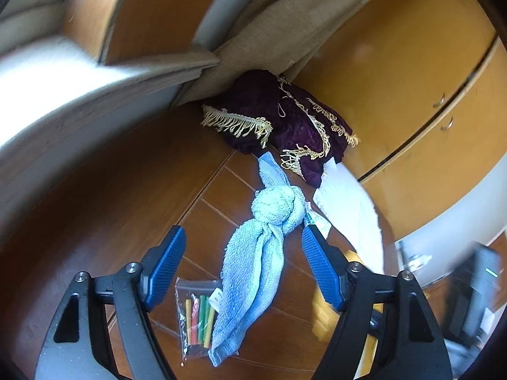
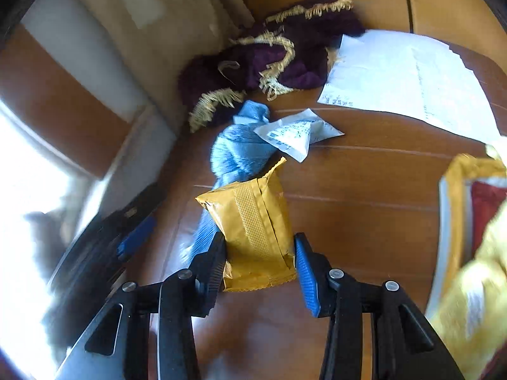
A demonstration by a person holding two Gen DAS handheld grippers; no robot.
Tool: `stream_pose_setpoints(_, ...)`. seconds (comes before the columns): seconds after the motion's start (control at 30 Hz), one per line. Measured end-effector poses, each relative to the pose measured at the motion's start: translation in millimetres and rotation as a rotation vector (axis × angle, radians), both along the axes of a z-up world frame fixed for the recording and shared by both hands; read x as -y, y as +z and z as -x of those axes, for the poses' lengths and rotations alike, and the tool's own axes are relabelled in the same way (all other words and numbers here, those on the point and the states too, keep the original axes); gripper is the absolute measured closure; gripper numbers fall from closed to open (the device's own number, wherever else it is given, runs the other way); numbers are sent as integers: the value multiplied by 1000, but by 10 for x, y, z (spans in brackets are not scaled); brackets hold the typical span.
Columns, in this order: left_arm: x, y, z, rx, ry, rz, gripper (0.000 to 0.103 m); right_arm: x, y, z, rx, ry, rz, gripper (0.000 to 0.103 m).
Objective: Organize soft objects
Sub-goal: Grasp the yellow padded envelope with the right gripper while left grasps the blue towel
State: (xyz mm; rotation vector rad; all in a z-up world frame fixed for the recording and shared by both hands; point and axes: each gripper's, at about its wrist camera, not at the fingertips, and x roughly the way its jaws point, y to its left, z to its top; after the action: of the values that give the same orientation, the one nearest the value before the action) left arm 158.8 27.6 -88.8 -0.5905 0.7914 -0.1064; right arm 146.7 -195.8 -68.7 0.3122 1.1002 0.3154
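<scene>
Plainly, the knotted blue towel (image 1: 263, 253) is the landmark: it lies stretched on the wooden tabletop (image 1: 133, 196), its far tip touching the purple fringed cloth (image 1: 285, 123), with a small bag of coloured sticks (image 1: 196, 316) just beside its near end. The left gripper (image 1: 242, 266) hangs over the towel with its blue fingers (image 1: 164, 269) spread wide on either side, gripping nothing. The right gripper (image 2: 259, 266) pinches a yellow snack packet (image 2: 253, 221) across its lower end, directly above the towel's near part. That hold looks shallow, so the slick wrapper could slide out and drop onto the towel. If the left gripper closes low, it may also catch the stick bag or the white sachet (image 2: 298, 136) resting against the knot.
</scene>
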Motion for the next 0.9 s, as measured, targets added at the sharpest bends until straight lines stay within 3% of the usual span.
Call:
stream_pose_setpoints(0.07,151,62,-77,-18,-32,-73,28,171,127,248,47,-8,-38,59)
stream_pose_setpoints(0.17,506,151,-253,-25,-74,-277,28,403,239,560,81,-36,-80,59)
stream_pose_setpoints(0.27,762,75,-510,-52,-128,-373,27,570,319,788,114,-44,-86,59)
stream_pose_setpoints(0.47,885,-169,-932,-119,-123,-387,28,857,547,1180,209,-50,-62,59)
stream_pose_setpoints(0.53,895,-273,-995,-149,-141,-351,38,1003,635,1235,236,-70,-71,59)
stream_pose_setpoints(0.57,912,-323,-1008,-179,-160,-330,51,1082,668,1260,245,-82,-75,59)
stream_pose_setpoints(0.77,1032,-285,-771,-143,-146,-426,64,1578,702,1257,250,-186,-83,59)
stream_pose_setpoints(0.9,982,-177,-459,-123,-138,-386,65,1872,618,1152,230,-260,-49,59)
